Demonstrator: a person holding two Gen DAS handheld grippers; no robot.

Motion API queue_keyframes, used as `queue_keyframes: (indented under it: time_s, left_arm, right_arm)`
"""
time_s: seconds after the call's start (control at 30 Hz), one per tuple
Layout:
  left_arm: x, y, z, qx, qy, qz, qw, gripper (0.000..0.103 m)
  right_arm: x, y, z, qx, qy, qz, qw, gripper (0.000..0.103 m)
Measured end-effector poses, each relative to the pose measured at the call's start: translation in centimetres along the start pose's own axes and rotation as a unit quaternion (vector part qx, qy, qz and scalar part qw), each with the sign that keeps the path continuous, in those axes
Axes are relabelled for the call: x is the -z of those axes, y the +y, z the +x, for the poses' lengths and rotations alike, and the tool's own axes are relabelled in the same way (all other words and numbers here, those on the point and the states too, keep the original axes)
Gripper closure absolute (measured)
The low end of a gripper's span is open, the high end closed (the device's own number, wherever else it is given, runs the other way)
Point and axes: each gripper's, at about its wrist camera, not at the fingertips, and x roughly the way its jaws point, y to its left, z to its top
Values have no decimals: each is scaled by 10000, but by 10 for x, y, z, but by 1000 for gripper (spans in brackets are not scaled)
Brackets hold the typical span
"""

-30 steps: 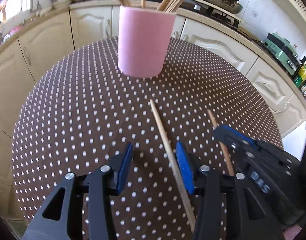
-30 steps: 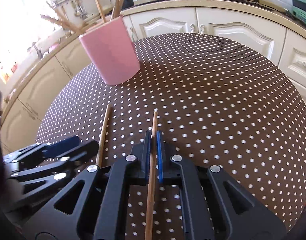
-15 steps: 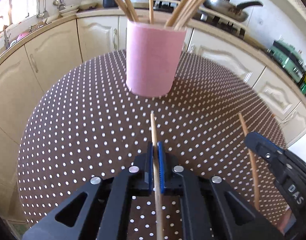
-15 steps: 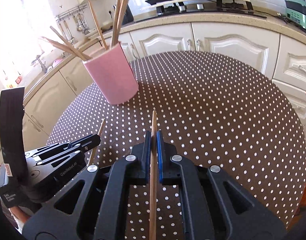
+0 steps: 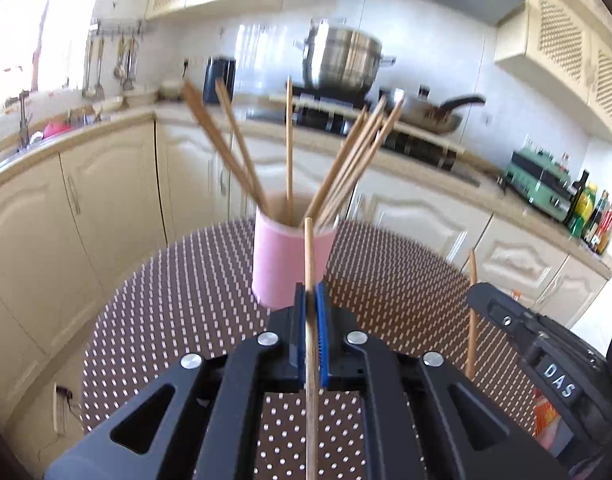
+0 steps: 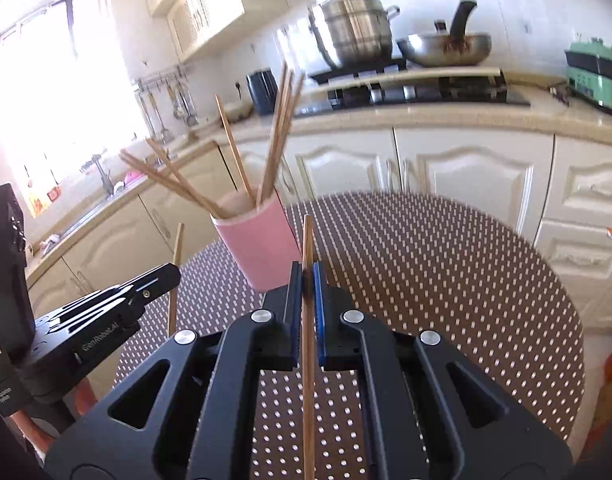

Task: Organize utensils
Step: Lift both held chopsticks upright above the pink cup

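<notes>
A pink cup (image 5: 290,258) holding several wooden chopsticks stands on the round brown polka-dot table (image 5: 186,304); it also shows in the right wrist view (image 6: 262,248). My left gripper (image 5: 310,292) is shut on a wooden chopstick (image 5: 310,248), held above the table, tip toward the cup. My right gripper (image 6: 306,276) is shut on another wooden chopstick (image 6: 307,240), also raised. Each gripper shows in the other's view, the right one (image 5: 505,316) with its chopstick (image 5: 471,312), the left one (image 6: 138,292) with its chopstick (image 6: 174,280).
Cream kitchen cabinets (image 6: 445,168) curve behind the table. A stove with a steel pot (image 6: 353,36) and a pan (image 6: 441,50) sits on the counter. A green appliance (image 5: 541,184) and bottles (image 5: 589,212) stand at the right; a sink (image 5: 22,140) is at the left.
My left gripper closed on the chopstick lying on the table. Both grippers then lifted their chopsticks well above the table; the view now looks level at the cup.
</notes>
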Motion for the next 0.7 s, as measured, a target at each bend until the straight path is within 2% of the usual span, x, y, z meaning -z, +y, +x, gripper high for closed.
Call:
queue_keyframes:
  time_s: [0.13, 0.23, 0.7]
  left_arm:
    - [-11, -3, -16, -142, -365, 125, 9992, 97]
    - [-18, -4, -27, -92, -558, 143, 9983, 97]
    - [-52, -4, -47, -135, -1100, 107, 9938, 98]
  right_arm:
    - [-11, 7, -9, -38, -305, -52, 9995, 97]
    - [-15, 9, -16, -50, -496, -54, 9987, 97]
    - [-41, 22, -18, -119, -879, -70, 9960, 98]
